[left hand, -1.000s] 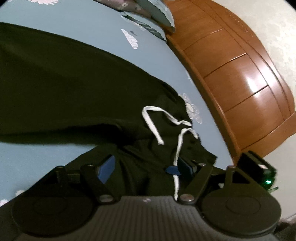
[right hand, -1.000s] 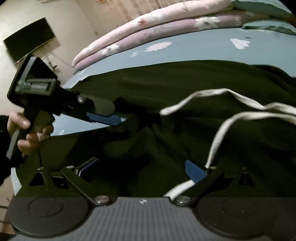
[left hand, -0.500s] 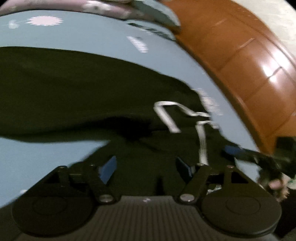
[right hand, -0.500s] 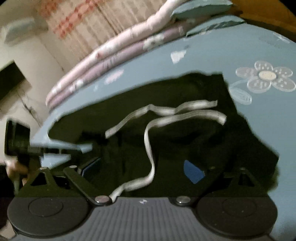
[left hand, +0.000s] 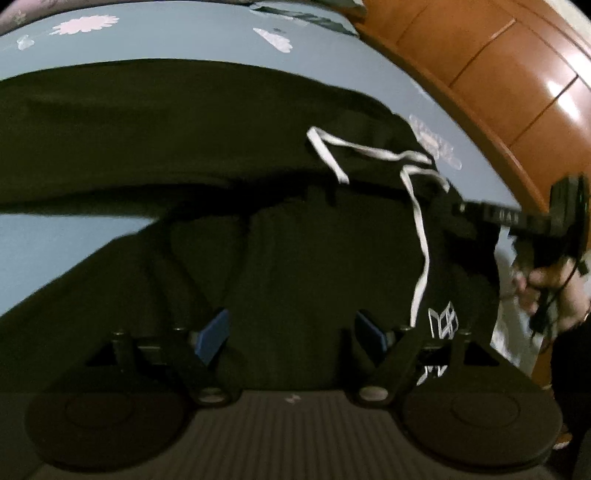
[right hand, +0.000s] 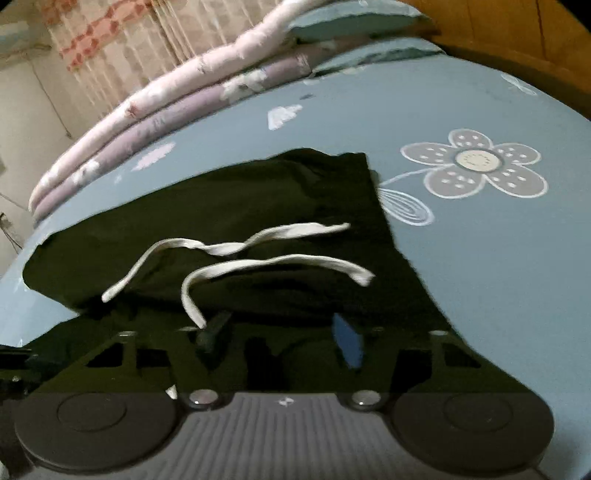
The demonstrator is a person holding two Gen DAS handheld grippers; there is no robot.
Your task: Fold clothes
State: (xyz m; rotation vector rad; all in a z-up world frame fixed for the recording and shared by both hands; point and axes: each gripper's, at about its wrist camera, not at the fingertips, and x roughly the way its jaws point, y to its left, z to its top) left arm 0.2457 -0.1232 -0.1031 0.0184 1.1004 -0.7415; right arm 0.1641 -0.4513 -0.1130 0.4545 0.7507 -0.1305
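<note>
One pair of black trousers [left hand: 184, 140] lies spread on the blue bedsheet [left hand: 177, 40], reaching away from both tools. In the left wrist view the left tool [left hand: 291, 334] sits low over the near bunch of the cloth; its two blue pads [left hand: 212, 336] stand apart with a thick fold of black fabric between them, and whether they press on it cannot be told. Two white drawstring ends [left hand: 419, 236] run over the cloth ahead and to the right of this tool, one trailing down toward its right finger. A white printed logo [left hand: 443, 325] shows on the fabric just beside that finger. Farther right, the right tool [left hand: 458, 208] comes in from the side against the edge of the trousers, held by one hand [left hand: 546, 291]. A wooden headboard [left hand: 498, 74] curves beyond the bed to the right.

In the right wrist view the right tool [right hand: 280, 341] has its jaws partway together, having just been closing, with dark cloth lying between them; only one blue pad [right hand: 347, 343] shows clearly, so a firm clamp cannot be told. The same two drawstring ends [right hand: 266, 266] lie just ahead of it, one curling back to its left finger. One large flower print [right hand: 472, 162] is on the sheet ahead and to the right, well clear of the trousers. Two rolled quilts [right hand: 166, 110], pink over lilac, lie stacked at the far side of the bed, with one blue pillow [right hand: 351, 22] beside them and a curtain [right hand: 110, 48] behind
</note>
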